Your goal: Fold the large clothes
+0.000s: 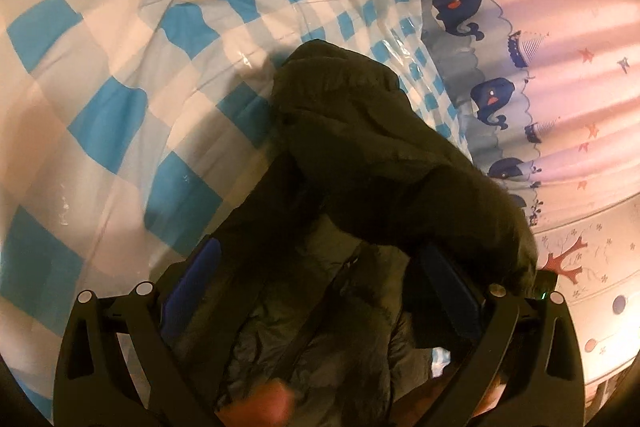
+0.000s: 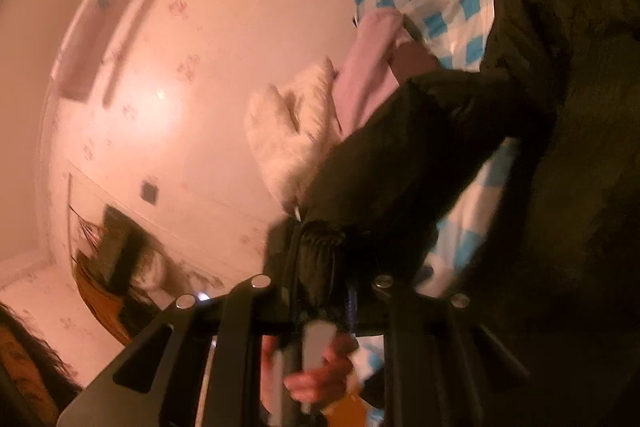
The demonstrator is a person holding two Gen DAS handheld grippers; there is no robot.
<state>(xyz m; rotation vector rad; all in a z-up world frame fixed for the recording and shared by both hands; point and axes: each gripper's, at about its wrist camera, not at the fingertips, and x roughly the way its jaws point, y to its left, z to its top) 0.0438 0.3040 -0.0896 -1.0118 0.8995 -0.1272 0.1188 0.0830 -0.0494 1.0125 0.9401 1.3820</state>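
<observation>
A dark puffy jacket (image 1: 360, 147) lies bunched on a bed with a blue-and-white checked plastic cover (image 1: 100, 87). My left gripper (image 1: 320, 267) stands wide open with jacket fabric lying between its blue pads (image 1: 192, 279); it is not clamped. In the right wrist view my right gripper (image 2: 320, 267) is shut on the jacket's gathered sleeve cuff (image 2: 320, 243) and holds the sleeve (image 2: 420, 131) lifted off the bed. The rest of the jacket (image 2: 580, 147) fills the right of that view.
A whale-print curtain or sheet (image 1: 520, 87) hangs to the right of the bed. Pink folded cloth (image 2: 368, 75) and a white fluffy item (image 2: 288, 131) lie at the bed's edge. A flowered wall (image 2: 180, 67) with a mirror (image 2: 120, 247) stands behind.
</observation>
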